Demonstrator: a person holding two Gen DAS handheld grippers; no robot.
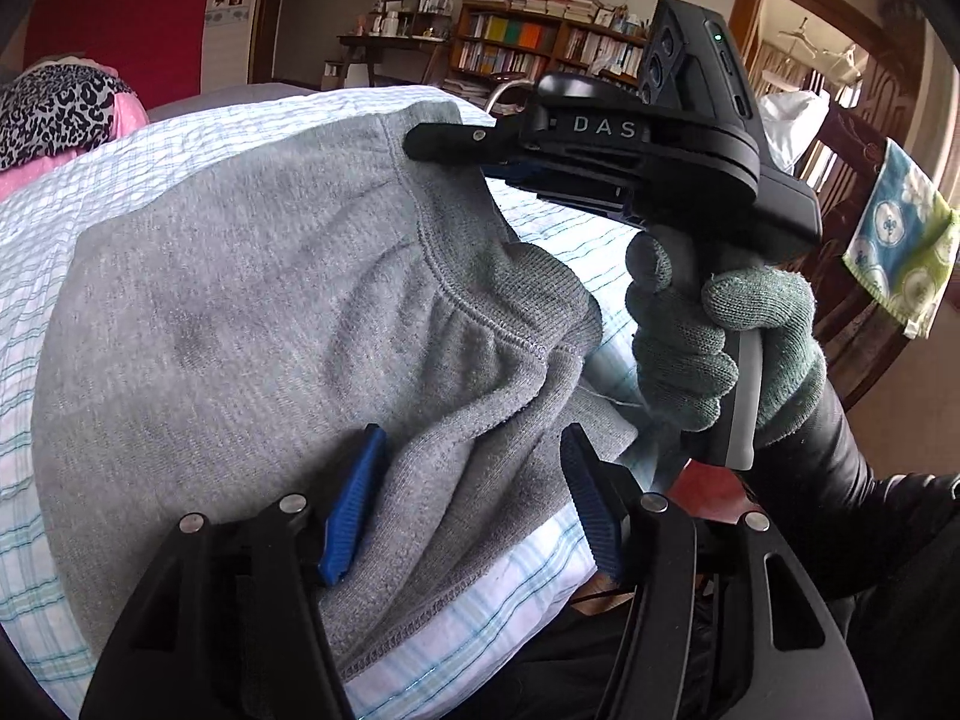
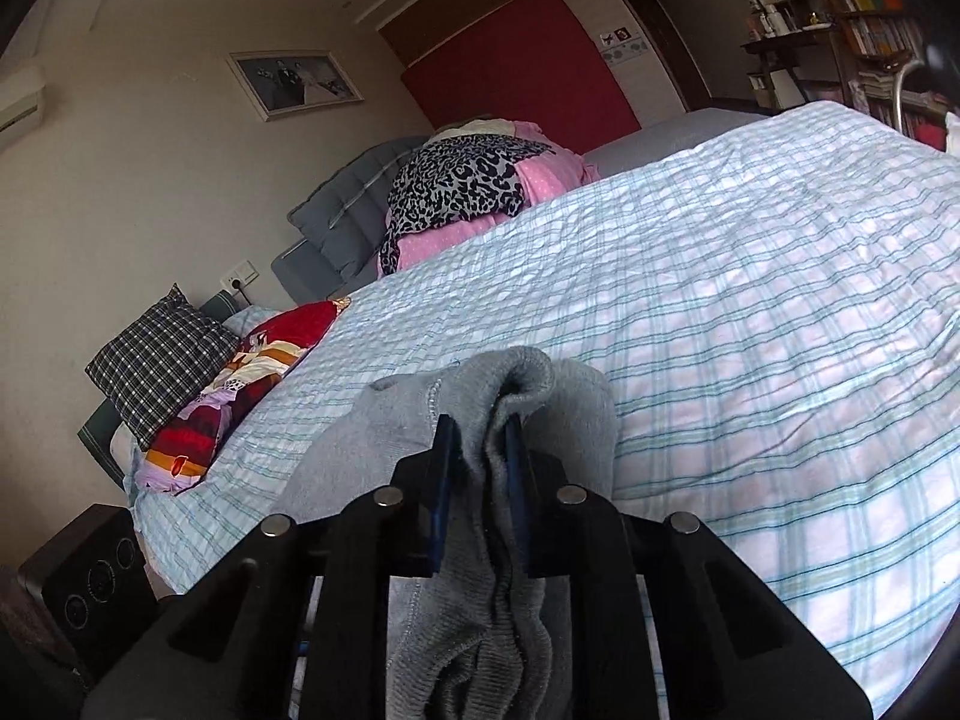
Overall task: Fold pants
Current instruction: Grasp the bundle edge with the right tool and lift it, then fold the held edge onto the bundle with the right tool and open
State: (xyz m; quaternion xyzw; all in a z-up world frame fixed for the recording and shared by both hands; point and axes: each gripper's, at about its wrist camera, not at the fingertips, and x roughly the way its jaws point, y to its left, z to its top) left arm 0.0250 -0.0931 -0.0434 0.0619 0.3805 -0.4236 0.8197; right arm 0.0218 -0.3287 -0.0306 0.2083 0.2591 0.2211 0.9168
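Note:
Grey sweatpants [image 1: 240, 300] lie on the bed's checked blue-and-white cover [image 1: 570, 246]. My left gripper [image 1: 474, 498] is open near the front edge, and a bunched fold of the ribbed waistband lies loosely between its blue pads [image 1: 354, 504]. In the left wrist view my right gripper [image 1: 423, 141], held by a gloved hand [image 1: 720, 348], reaches to the pants' far edge. The right wrist view shows my right gripper [image 2: 480, 438] shut on a raised fold of the grey pants [image 2: 540, 390], lifted a little off the cover [image 2: 750, 300].
A leopard-print and pink bedding pile [image 2: 474, 180] sits at the head of the bed, with a checked cushion [image 2: 156, 360] and a patchwork cushion [image 2: 240, 384] at the left edge. A bookshelf [image 1: 516, 42] and a wooden chair with a towel [image 1: 900, 246] stand beyond the bed.

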